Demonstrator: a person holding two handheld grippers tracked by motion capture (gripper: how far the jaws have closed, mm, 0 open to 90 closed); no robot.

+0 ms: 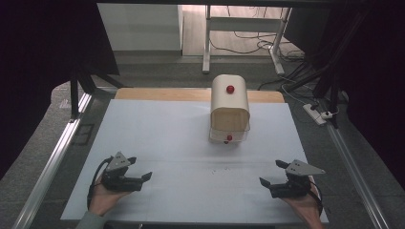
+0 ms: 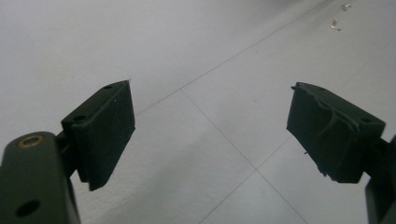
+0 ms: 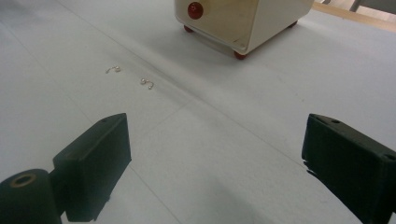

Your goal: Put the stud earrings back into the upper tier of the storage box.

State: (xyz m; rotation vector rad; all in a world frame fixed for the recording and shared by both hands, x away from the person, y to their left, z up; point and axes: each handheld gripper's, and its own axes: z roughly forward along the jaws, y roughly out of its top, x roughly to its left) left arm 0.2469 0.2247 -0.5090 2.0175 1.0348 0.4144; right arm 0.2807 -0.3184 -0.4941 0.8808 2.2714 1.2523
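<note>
High view, from above my side of the table [image 1: 191, 129]: my left gripper [image 1: 142, 168] and right gripper [image 1: 269, 172] rest low on the white sheet, one near each front corner, well apart, both with jaws spread wide and nothing between them. Midway between them, on the bare sheet, lie two small pale hooked bits (earrings, by the look of them) [image 1: 220, 169], which sit side by side, not touching, in the right gripper view [image 3: 147, 83]. Nothing stands between either gripper and those bits.

Farther back, past the middle of the table, stands a small cream-coloured box [image 1: 230, 109] with a rounded top, a red knob [image 1: 230, 89] on top and a second red knob [image 1: 229, 138] on its lower front; the lower part reads as a drawer, though I cannot tell whether it stands pulled out. What it holds is hidden. Right gripper view shows it on small red feet [image 3: 240, 55], beyond the two bits.

Left gripper view has my black pads [image 2: 100, 135] over plain white sheet, the two bits far off at the top edge [image 2: 335, 24].
</note>
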